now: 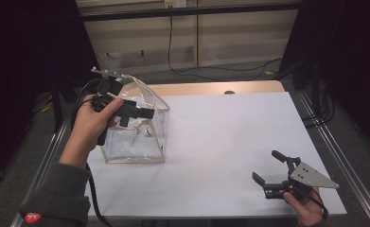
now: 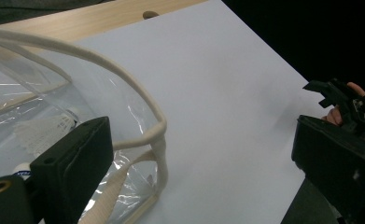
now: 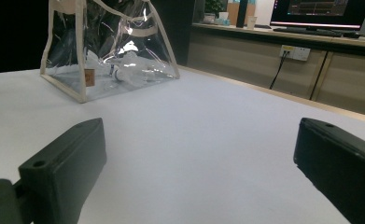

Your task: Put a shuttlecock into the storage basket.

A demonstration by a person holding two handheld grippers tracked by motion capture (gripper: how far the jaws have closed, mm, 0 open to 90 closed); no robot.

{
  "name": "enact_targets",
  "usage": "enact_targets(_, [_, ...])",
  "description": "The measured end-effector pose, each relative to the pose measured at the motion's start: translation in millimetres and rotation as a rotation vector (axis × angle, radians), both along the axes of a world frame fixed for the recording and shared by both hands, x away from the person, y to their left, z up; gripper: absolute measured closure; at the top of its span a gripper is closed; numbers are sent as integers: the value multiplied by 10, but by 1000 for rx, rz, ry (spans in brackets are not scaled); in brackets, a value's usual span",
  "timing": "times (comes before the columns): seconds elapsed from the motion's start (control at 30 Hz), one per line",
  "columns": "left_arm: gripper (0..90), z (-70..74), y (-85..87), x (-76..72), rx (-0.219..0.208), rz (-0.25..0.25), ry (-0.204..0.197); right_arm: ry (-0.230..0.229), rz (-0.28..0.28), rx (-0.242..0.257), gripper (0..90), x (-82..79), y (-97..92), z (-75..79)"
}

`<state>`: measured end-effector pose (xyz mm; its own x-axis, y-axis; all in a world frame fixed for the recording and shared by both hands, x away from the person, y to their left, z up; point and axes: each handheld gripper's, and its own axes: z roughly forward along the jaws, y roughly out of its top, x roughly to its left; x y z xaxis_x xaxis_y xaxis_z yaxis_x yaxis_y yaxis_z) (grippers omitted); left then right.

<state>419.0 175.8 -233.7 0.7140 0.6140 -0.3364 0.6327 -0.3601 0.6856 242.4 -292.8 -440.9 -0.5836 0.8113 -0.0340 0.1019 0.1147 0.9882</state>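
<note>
Jaws of the left gripper (image 1: 147, 112) stand apart above the clear bag (image 1: 135, 137) at nine o'clock on the table (image 1: 230, 142); a shuttlecock (image 2: 45, 130) lies inside. Best practice: close squarely on the cord handle (image 2: 138, 93). Right gripper (image 1: 268, 172), five o'clock, rests low, jaws apart.

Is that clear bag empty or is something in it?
Not empty: the clear bag holds a white shuttlecock, seen through its side.
</note>
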Motion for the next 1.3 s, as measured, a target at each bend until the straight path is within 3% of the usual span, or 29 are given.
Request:
enact_targets(0.33, [56,-80,37,-65,-12,-3,3,1,0,0,23,-1,10,-3])
enact_targets(1.07, [55,-275,0,-193,-49,-59,-4,1,1,-6,23,-3,13,-3])
enact_targets(1.3, [55,-330,-11,-236,-44,-74,-5,0,4,-4,23,-3,17,-3])
